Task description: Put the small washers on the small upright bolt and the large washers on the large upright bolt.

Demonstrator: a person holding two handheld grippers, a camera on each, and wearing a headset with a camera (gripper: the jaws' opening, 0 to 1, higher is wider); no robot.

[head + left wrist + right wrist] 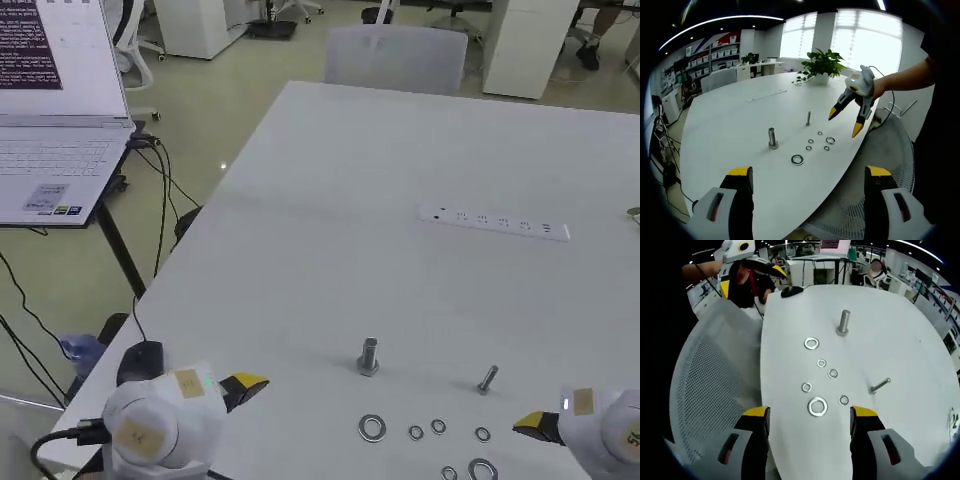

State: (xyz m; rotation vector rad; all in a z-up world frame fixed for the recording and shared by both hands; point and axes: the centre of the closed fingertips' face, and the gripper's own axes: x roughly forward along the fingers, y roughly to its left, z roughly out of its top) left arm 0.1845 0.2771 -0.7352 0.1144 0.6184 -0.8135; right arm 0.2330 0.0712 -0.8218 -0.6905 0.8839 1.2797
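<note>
Your left gripper (809, 172) hovers at the near edge of the white worktop (400, 170), jaws spread wide with nothing between them. Your right gripper (810, 412) is just as wide and empty, and one large washer (818, 406) lies flat on the worktop just ahead of its jaws. Another large washer (811, 343) lies near the foot of the large bolt (843, 322), which stands upright. Four small washers (821, 363) are scattered between the two large ones, each lying flat and apart from the others. The small bolt (880, 385) stands off to one side, well apart from the large bolt. A power strip (495, 222) lies farther back.
</note>
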